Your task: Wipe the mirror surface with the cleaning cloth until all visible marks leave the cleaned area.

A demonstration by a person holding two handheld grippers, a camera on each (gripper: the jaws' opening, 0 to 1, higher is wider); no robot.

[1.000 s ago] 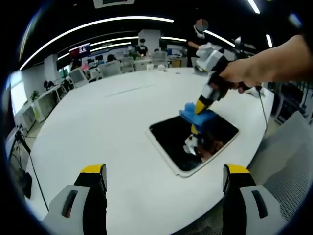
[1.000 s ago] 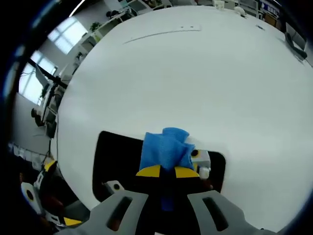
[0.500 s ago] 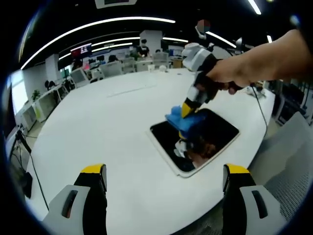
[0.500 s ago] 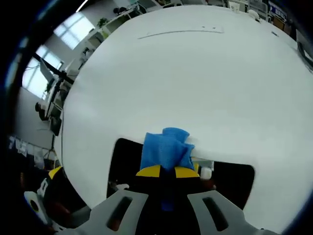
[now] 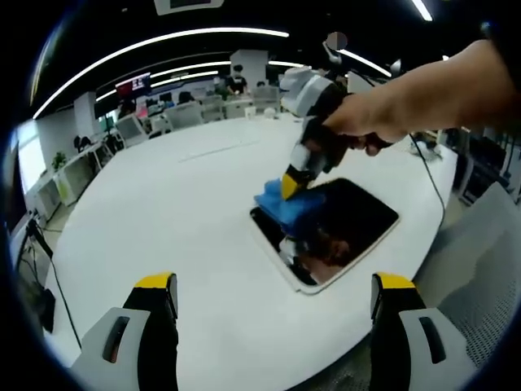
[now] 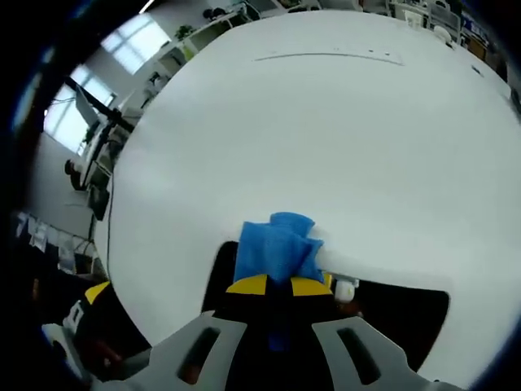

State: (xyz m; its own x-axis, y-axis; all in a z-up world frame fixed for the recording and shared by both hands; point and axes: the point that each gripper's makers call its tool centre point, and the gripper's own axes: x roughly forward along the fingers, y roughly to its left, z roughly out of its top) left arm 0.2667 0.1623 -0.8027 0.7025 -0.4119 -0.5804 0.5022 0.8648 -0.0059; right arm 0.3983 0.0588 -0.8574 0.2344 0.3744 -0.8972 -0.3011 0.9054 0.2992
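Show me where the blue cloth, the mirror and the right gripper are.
blue cloth [image 6: 277, 248], right gripper view, middle of the bunched fabric.
mirror [image 5: 354, 216], left gripper view, bare dark glass right of the cloth.
right gripper [image 5: 290, 186], left gripper view, yellow tips shut on the cloth.

Dark rectangular mirror [image 5: 350, 220] flat near table edge, crumpled blue cloth [image 5: 281, 200] on its far corner.

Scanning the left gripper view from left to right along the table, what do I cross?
Bare white table → blue cleaning cloth, held in the right tongs → dark mirror → cable hanging near the table's right edge.
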